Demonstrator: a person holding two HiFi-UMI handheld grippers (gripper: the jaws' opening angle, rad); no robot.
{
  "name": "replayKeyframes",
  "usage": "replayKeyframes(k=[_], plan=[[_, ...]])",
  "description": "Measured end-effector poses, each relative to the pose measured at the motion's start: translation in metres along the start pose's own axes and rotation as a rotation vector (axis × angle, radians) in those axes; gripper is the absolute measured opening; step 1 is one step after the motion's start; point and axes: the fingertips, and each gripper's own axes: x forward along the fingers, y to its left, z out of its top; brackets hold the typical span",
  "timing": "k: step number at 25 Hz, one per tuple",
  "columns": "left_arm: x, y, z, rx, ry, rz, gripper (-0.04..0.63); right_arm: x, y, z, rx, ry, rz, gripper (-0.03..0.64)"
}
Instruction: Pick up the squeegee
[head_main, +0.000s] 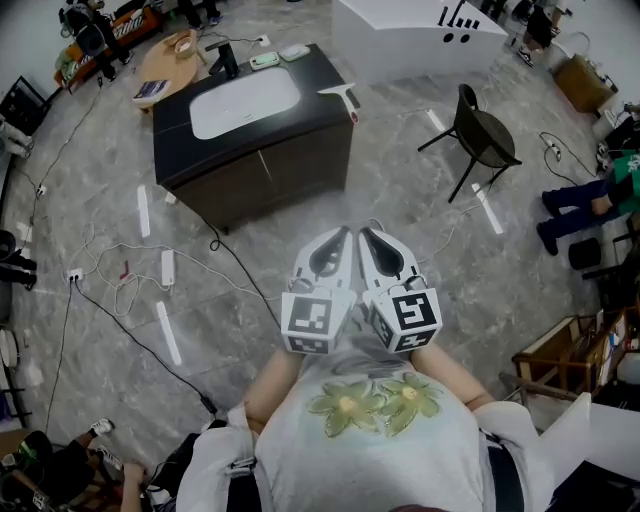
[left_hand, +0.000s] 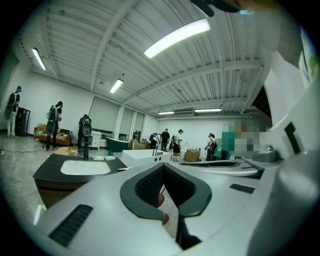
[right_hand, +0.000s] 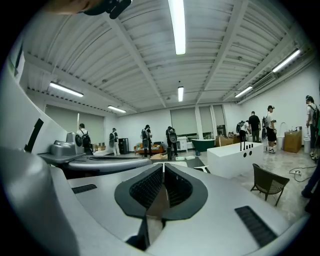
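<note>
The squeegee (head_main: 340, 95), white with a T-shaped head, lies on the right end of a dark vanity counter (head_main: 320, 75) beside a white basin (head_main: 243, 102). It shows as a small white shape in the left gripper view (left_hand: 124, 168) and in the right gripper view (right_hand: 203, 168). Both grippers are held side by side in front of the person's chest, well short of the vanity and pointing toward it. The left gripper (head_main: 346, 232) (left_hand: 163, 166) is shut with nothing between its jaws. The right gripper (head_main: 363, 233) (right_hand: 163, 165) is also shut and empty.
A black faucet (head_main: 228, 60) and small dishes (head_main: 265, 60) stand behind the basin. A dark chair (head_main: 485, 135) is to the right, a white tub-like block (head_main: 410, 30) beyond. Cables and power strips (head_main: 165, 265) lie on the floor at left. Several people stand around the room's edges.
</note>
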Motion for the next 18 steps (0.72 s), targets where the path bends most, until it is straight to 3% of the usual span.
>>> replayKeyframes(k=[9, 18], plan=[[0.024, 0.034, -0.004, -0.015, 0.019, 0.021, 0.009, 0.044, -0.010, -0.001, 0.001, 0.025, 0.020, 0.025], [0.093, 0.087, 0.008, -0.020, 0.011, 0.040, 0.009, 0.125, -0.046, 0.006, -0.005, 0.052, 0.038, 0.025]])
